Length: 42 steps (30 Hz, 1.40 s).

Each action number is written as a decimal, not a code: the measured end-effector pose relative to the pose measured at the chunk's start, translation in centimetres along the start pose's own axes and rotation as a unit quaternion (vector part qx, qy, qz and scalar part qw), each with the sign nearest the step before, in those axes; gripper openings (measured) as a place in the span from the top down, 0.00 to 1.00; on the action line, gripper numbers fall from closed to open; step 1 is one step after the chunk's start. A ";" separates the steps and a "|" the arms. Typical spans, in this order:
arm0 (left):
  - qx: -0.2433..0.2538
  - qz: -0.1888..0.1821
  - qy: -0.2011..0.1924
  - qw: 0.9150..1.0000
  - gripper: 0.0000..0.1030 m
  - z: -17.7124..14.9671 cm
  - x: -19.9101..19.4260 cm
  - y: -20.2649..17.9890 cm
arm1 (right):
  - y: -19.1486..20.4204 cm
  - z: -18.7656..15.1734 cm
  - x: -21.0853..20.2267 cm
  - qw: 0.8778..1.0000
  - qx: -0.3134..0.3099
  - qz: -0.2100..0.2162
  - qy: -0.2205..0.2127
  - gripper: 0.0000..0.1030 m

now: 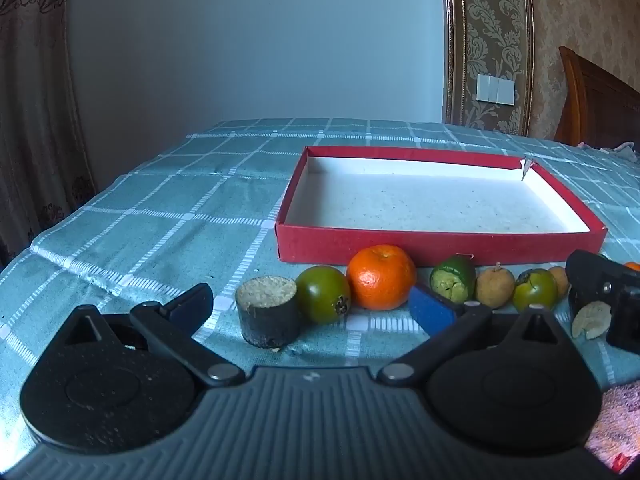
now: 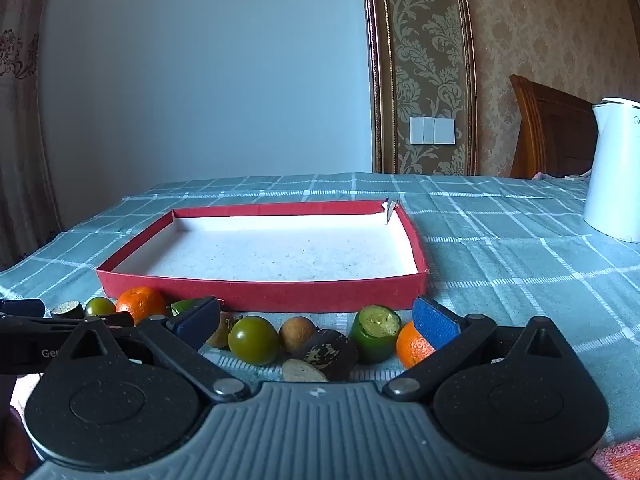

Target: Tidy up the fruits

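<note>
A shallow red box with a white inside lies empty on the checked tablecloth; it also shows in the right wrist view. Fruits lie in a row along its near side. In the left wrist view: a dark cut sugarcane piece, a green fruit, an orange, a cut green fruit and a brown longan. My left gripper is open and empty just before them. My right gripper is open and empty, with a green fruit, a longan, a dark cane piece, a cut green fruit and an orange between its fingers.
A white kettle stands at the right on the table. A wooden headboard is behind it. A curtain hangs at the left beyond the table edge. The right gripper's body shows at the right of the left wrist view.
</note>
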State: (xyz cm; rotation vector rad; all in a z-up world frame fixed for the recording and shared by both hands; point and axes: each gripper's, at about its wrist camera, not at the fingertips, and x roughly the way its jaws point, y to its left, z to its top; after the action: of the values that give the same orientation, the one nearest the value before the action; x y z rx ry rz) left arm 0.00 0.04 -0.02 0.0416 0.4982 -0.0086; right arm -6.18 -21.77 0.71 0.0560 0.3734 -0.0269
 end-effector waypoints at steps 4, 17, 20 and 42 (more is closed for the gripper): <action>-0.008 0.004 -0.001 1.000 0.00 0.1 -0.4 0.2 | 0.3 -0.3 0.4 1.000 0.002 0.001 -0.001 0.00; 0.017 0.017 -0.006 1.000 0.00 0.1 -0.7 -1.0 | -0.4 -0.1 0.0 1.000 0.023 0.001 -0.004 0.00; 0.011 0.015 -0.005 1.000 0.00 0.2 -0.8 -0.8 | -0.7 -0.1 -0.2 1.000 0.026 0.001 -0.008 0.00; -0.021 -0.001 -0.003 1.000 0.00 -0.3 -0.6 0.3 | -0.6 -0.2 -0.7 0.999 0.029 -0.004 -0.022 0.00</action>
State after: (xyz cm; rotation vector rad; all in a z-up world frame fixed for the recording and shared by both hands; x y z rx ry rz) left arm -0.64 0.34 0.02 -0.0007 0.4928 0.0000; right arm -6.89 -22.37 0.78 0.1106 0.3280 -0.0464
